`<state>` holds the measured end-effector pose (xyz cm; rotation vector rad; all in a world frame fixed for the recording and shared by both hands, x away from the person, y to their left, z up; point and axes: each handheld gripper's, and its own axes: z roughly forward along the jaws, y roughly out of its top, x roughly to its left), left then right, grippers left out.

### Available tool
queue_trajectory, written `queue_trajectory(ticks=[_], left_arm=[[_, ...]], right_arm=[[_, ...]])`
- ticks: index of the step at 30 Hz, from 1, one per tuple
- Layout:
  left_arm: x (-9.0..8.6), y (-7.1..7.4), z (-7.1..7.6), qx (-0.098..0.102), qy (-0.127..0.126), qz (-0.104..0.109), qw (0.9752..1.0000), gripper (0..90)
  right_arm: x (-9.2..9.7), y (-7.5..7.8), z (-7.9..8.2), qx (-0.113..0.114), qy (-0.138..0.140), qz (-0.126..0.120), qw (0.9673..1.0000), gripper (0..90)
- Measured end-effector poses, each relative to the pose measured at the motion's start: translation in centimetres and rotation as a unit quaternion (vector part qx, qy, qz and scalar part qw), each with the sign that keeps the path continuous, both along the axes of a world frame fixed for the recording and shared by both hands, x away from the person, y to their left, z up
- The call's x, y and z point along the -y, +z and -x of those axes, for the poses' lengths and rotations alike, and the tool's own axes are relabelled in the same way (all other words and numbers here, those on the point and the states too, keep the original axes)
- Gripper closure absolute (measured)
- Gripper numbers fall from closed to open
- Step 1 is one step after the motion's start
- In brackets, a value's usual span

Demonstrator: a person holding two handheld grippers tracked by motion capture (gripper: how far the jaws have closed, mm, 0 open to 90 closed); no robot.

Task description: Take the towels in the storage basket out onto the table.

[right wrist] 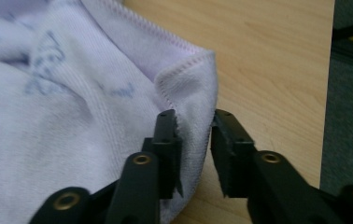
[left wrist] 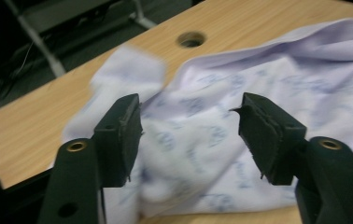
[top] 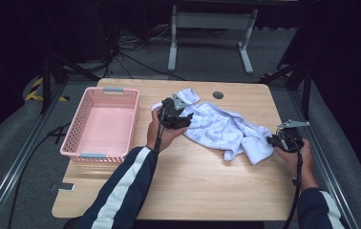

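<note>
Cloth: we see a white cloth w/ small blue prints, lying crumpled on the wood table. It sits in the middle-right part, running from far left to near right.

Left gripper: our left gripper is at the far left end of the cloth, just over it. In the left gripper view its two black jaws stand wide apart, w/ the cloth under and behind them. The pads don't press on it. Nothing is held.

Right gripper: our right gripper is at the near right end of the cloth. In the right gripper view the cloth's stitched corner sits between the jaws. The left pad is at the cloth, but there's a small gap by the right pad. So the jaws are a bit apart, not squeezing.

Basket: a pink basket w/ holes in its walls stands on the left side of the table, well apart from the cloth.

Table hole: a small round hole is at the far edge, near the cloth's far side. We see it in the left gripper view too.

Arms: our sleeves are dark blue w/ white stripes, coming in from the near side.
</note>
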<state>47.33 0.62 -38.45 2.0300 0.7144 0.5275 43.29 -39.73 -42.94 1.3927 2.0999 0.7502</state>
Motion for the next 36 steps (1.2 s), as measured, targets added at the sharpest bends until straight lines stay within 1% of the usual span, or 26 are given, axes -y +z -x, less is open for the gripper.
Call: queue_trajectory(ticks=[1,2,3,4,5,6,7,8,10,12,13,15,16,17,18,20,22,23,26,27,30,31,33,34,35,36], left_arm=[[0.0,0.0,0.0,0.0,0.0,0.0,1.0,36.3],[1.0,-0.3,0.8,-0.009,-0.034,0.006,0.9994,36.3],[1.7,-0.7,1.2,-0.023,-0.067,0.005,0.9974,33.5],[2.7,-1.4,1.8,-0.042,-0.095,-0.006,0.9945,32.6],[3.4,-1.9,2.1,-0.047,-0.109,-0.022,0.9926,29.9],[4.4,-2.7,2.3,-0.062,-0.14,-0.043,0.9872,27.8],[5.1,-3.3,2.6,-0.072,-0.157,-0.049,0.9838,25.5],[5.9,-4.0,2.7,-0.069,-0.167,-0.06,0.9818,25.7],[6.6,-4.9,2.5,-0.077,-0.176,-0.068,0.979,26.1],[7.1,-5.7,2.2,-0.081,-0.175,-0.073,0.9785,30.0],[7.2,-6.0,2.0,-0.086,-0.176,-0.075,0.9779,33.3],[7.5,-6.7,1.7,-0.087,-0.156,-0.096,0.9792,39.8],[7.5,-6.9,1.6,-0.089,-0.15,-0.104,0.9793,43.5],[7.4,-7.1,1.4,-0.094,-0.156,-0.096,0.9785,46.6],[7.2,-7.4,1.2,-0.098,-0.155,-0.089,0.979,51.8],[6.8,-7.5,1.0,-0.091,-0.147,-0.099,0.9798,63.0],[6.3,-7.4,0.7,-0.091,-0.136,-0.099,0.9815,78.6],[6.1,-7.4,0.6,-0.09,-0.136,-0.098,0.9817,82.6],[5.0,-6.5,0.8,-0.079,-0.127,-0.097,0.9839,85.8],[4.5,-6.0,0.9,-0.07,-0.125,-0.096,0.9851,85.9],[2.8,-4.1,1.4,-0.056,-0.116,-0.092,0.9874,86.3],[2.0,-3.3,1.6,-0.051,-0.113,-0.091,0.9881,86.4],[0.7,-2.1,2.1,-0.053,-0.106,-0.09,0.9889,86.3],[-0.1,-1.5,2.5,-0.052,-0.104,-0.087,0.9894,86.3],[-0.9,-1.0,2.8,-0.051,-0.104,-0.088,0.9894,86.1],[-0.9,-1.0,2.8,-0.051,-0.104,-0.088,0.9894,86.1]], right_arm=[[0.0,0.3,0.2,0.007,0.002,-0.009,0.9999,65.8],[0.0,0.3,0.2,0.007,0.002,-0.009,0.9999,65.8],[0.0,0.8,0.5,0.02,-0.009,-0.007,0.9997,62.0],[0.0,1.3,0.8,0.029,-0.002,-0.019,0.9994,61.4],[-0.1,2.0,1.3,0.045,0.015,-0.029,0.9985,61.0],[-0.4,2.4,1.6,0.054,0.018,-0.034,0.9978,60.9],[-0.8,3.0,2.2,0.064,0.041,-0.043,0.9962,60.6],[-1.4,3.4,2.7,0.066,0.074,-0.056,0.9935,60.2],[-2.7,3.7,3.4,0.06,0.12,-0.053,0.9895,57.9],[-4.3,3.3,3.7,0.04,0.166,-0.054,0.9838,55.1],[-5.1,3.0,3.8,0.031,0.182,-0.041,0.982,53.2],[-6.4,2.2,3.8,0.003,0.214,-0.025,0.9764,50.0],[-6.8,1.7,3.8,-0.004,0.22,-0.015,0.9755,48.9],[-7.1,1.3,3.6,-0.012,0.222,-0.01,0.975,48.7],[-7.3,1.0,3.5,-0.017,0.223,-0.006,0.9747,48.4],[-7.5,0.3,3.1,-0.03,0.213,0.02,0.9764,49.3],[-7.4,-0.4,2.8,-0.039,0.204,0.027,0.9778,58.5],[-7.4,-0.5,2.8,-0.038,0.198,0.034,0.9788,66.8],[-7.0,-0.4,2.7,-0.038,0.193,0.044,0.9795,84.5],[-6.9,-0.1,2.9,-0.035,0.192,0.039,0.98,85.5],[-6.8,0.9,3.7,-0.027,0.21,0.028,0.9769,86.5],[-6.9,1.3,4.1,-0.025,0.217,0.019,0.9757,86.5],[-7.2,2.5,5.1,-0.014,0.24,0.0,0.9706,86.5],[-7.5,3.0,5.6,-0.011,0.251,-0.01,0.9678,86.5],[-8.0,3.7,6.4,-0.009,0.267,-0.017,0.9635,86.5],[-8.0,3.7,6.4,-0.009,0.267,-0.017,0.9635,86.5]])
